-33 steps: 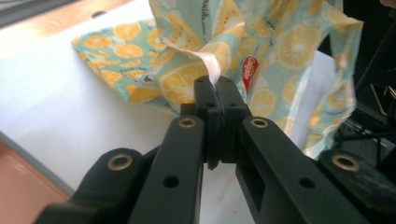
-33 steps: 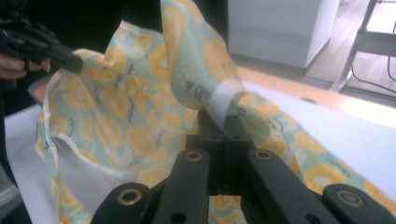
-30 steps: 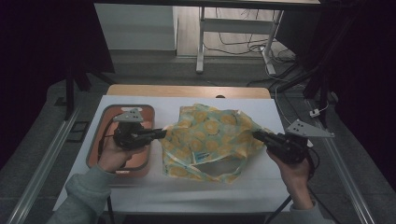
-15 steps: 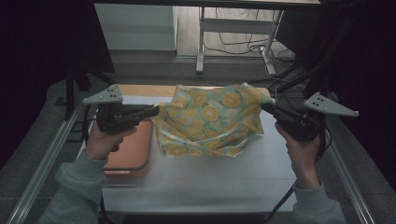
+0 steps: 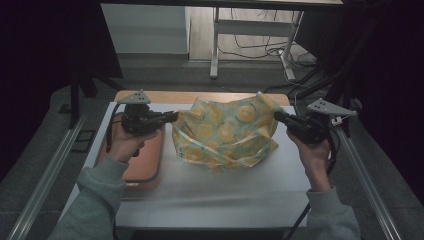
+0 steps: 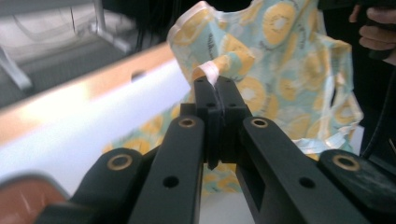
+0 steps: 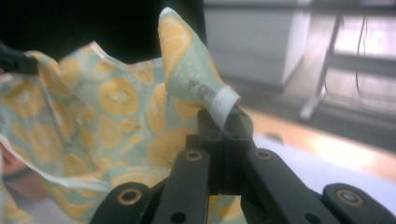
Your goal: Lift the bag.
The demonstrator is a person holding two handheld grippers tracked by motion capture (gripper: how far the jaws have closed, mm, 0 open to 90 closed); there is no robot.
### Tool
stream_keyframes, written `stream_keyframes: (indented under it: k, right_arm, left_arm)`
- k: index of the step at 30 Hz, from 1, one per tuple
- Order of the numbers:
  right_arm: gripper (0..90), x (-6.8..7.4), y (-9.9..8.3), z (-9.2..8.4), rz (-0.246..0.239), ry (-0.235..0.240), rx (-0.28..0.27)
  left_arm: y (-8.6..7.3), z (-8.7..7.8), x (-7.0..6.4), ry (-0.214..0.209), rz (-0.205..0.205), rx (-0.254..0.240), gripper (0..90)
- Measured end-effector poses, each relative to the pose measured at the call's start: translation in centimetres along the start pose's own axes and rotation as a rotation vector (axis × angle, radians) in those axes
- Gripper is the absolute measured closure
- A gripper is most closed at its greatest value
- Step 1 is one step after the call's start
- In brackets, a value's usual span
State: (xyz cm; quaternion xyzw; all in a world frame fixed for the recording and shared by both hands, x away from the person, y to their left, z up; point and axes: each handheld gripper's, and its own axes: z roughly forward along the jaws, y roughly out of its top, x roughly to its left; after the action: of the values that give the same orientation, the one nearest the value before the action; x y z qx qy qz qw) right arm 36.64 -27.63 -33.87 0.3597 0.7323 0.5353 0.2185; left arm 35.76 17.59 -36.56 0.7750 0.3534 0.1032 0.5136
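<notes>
A pale green cloth with yellow citrus-slice prints (image 5: 225,132) hangs stretched between my two grippers above the white table (image 5: 220,192). Its lower folds rest on the tabletop. My left gripper (image 5: 175,116) is shut on the cloth's left edge; in the left gripper view the white hem (image 6: 208,72) is pinched between the closed jaws (image 6: 215,84). My right gripper (image 5: 276,116) is shut on the cloth's right edge. In the right gripper view a hemmed corner of the cloth (image 7: 196,79) sticks up from the closed jaws (image 7: 225,119).
An orange-brown tray (image 5: 145,162) lies on the table's left side, under my left hand. A wooden strip (image 5: 175,96) runs along the table's far edge. Metal rails (image 5: 47,175) flank the table. A white desk frame (image 5: 250,30) and cables stand beyond.
Both grippers rose from the table with the cloth, lifting and spreading it between them. Since half a second ago they have come slightly lower and the cloth's bottom sags on the table.
</notes>
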Motion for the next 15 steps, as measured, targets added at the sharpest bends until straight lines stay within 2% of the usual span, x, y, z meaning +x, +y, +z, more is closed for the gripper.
stream_keyframes:
  k: [3,7,11,14,15]
  right_arm:
    - [89.9,-1.4,-2.2,1.8,0.039,-0.013,0.064]
    - [89.9,-2.7,-4.8,3.9,0.079,-0.016,0.128]
    - [89.7,-3.1,-6.6,5.3,0.092,-0.007,0.179]
    - [88.9,-3.0,-6.9,5.6,0.086,0.008,0.184]
    - [88.6,-2.9,-6.9,5.6,0.08,0.014,0.18]
  left_arm:
    - [-1.3,2.1,1.1,0.006,-0.022,0.071,89.2]
    - [-2.5,4.1,1.4,0.009,-0.03,0.132,89.1]
    - [-3.1,5.2,1.6,0.007,-0.032,0.176,88.9]
    - [-3.4,5.7,1.6,0.008,-0.037,0.199,87.8]
    - [-3.4,5.9,1.5,0.013,-0.024,0.208,84.1]
